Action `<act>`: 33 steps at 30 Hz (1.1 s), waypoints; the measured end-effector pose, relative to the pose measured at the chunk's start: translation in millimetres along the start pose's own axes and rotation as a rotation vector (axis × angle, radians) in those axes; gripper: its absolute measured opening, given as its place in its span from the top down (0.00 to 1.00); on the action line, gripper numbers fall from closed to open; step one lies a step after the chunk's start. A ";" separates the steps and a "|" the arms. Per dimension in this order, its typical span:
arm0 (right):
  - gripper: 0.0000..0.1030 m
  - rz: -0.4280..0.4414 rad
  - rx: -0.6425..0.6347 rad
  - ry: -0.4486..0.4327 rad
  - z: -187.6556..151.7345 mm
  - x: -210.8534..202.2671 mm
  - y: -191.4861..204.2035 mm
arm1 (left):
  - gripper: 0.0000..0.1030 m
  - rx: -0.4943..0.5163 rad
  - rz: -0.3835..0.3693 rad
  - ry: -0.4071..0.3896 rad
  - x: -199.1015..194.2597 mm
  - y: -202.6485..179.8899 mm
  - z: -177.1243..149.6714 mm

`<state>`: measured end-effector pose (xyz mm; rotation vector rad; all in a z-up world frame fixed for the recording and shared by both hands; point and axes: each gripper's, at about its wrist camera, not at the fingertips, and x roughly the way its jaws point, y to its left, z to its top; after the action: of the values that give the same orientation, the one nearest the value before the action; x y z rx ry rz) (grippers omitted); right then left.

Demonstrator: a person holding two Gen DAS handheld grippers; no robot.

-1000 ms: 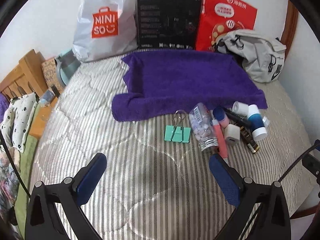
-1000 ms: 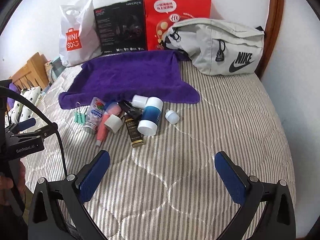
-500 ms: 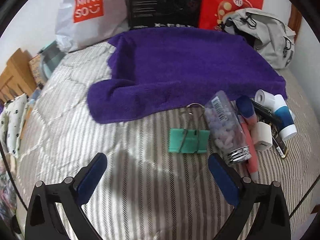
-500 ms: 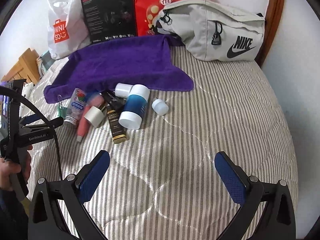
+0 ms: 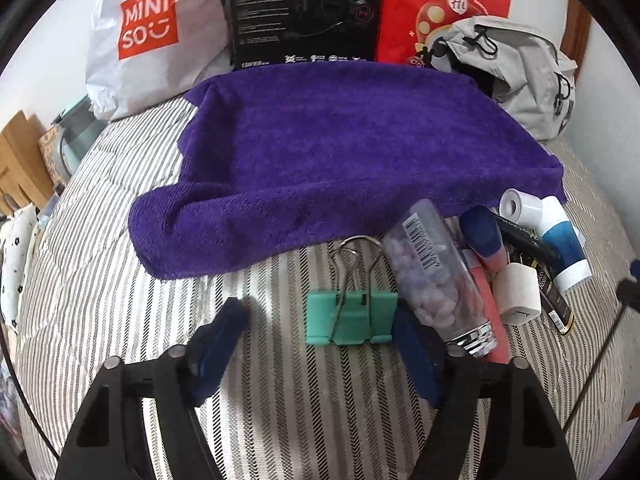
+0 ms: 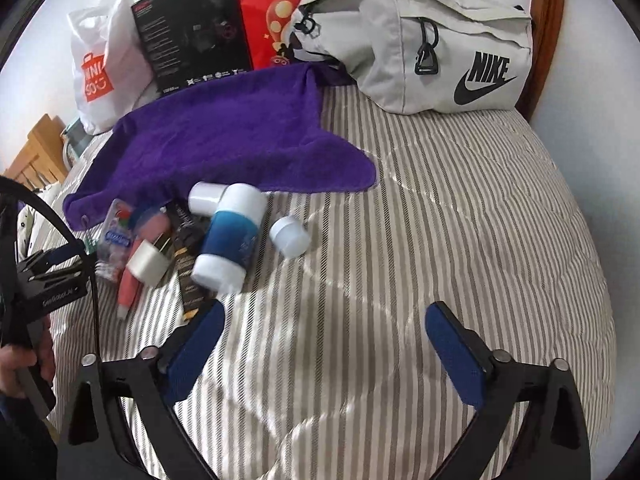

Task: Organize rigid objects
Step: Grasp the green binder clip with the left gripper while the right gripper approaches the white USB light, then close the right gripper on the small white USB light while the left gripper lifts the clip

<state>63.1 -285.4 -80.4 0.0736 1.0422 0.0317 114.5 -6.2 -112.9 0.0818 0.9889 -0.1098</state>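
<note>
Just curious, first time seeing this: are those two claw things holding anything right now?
Left gripper: open, holding nothing; its fingers flank the green binder clip.
Right gripper: open, empty, over the striped bedcover.

Left gripper (image 5: 320,328), right gripper (image 6: 322,320): black frames, blue pads, silver screws, black cable

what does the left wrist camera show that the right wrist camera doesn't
Only the left wrist view shows the green binder clip whole, lying between the left gripper's open jaws, and the barcode on the clear pill bottle.

Only the right wrist view shows the small white jar lying apart from the pile, the Nike logo on the grey bag, the open right gripper over bare bedding, and a hand holding the other gripper.

Both show the purple towel, the blue and white bottle and the Miniso bag.
</note>
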 end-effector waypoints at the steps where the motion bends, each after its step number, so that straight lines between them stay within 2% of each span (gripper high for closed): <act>1: 0.09 0.005 -0.002 -0.004 2.1 3.8 -1.6 | 0.38 0.007 -0.003 -0.005 -0.5 -1.1 -0.3; 3: 0.14 0.007 -0.006 -0.002 6.4 10.3 -3.5 | 0.45 0.005 -0.009 -0.008 -1.5 -2.2 0.6; 5: 0.18 0.014 -0.012 -0.003 11.3 17.1 -5.0 | 0.59 0.004 -0.011 -0.012 -2.8 -4.0 1.3; 6: 0.20 0.016 -0.018 -0.003 14.1 20.5 -5.2 | 0.62 0.005 -0.013 -0.011 -3.2 -4.5 1.6; 9: 0.25 0.020 -0.064 0.000 20.6 32.8 -2.1 | 0.61 0.004 -0.007 -0.011 -2.7 -5.3 1.2; 11: 0.34 0.016 -0.105 0.011 24.4 42.5 1.4 | 0.61 0.006 -0.003 -0.012 -2.8 -5.7 0.6; 13: 0.46 0.024 -0.142 0.026 26.9 51.4 6.1 | 0.61 0.005 -0.004 -0.008 -2.5 -5.5 1.2; 19: 0.49 0.044 -0.217 -0.006 31.8 60.1 14.1 | 0.61 0.009 0.005 -0.007 -2.4 -6.7 1.3; 24: 0.51 0.066 -0.213 -0.007 33.9 62.4 13.5 | 0.61 0.001 0.005 -0.006 -2.1 -6.2 1.6; 27: 0.60 0.063 -0.201 -0.018 32.5 61.1 16.6 | 0.61 -0.005 0.011 -0.012 -2.5 -6.6 0.7; 29: 0.73 0.065 -0.197 -0.021 31.8 60.0 19.1 | 0.61 -0.010 0.014 -0.011 -2.7 -6.6 0.6; 30: 0.77 0.075 -0.195 -0.018 31.3 59.1 19.3 | 0.61 -0.009 0.015 -0.010 -2.8 -6.5 0.6; 33: 0.77 0.093 -0.177 -0.006 31.2 58.3 16.3 | 0.61 -0.001 0.012 -0.011 -3.1 -6.2 0.6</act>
<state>119.6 -266.9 -113.6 -0.0386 1.0251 0.2081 112.5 -12.2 -110.1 0.0856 0.9775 -0.0987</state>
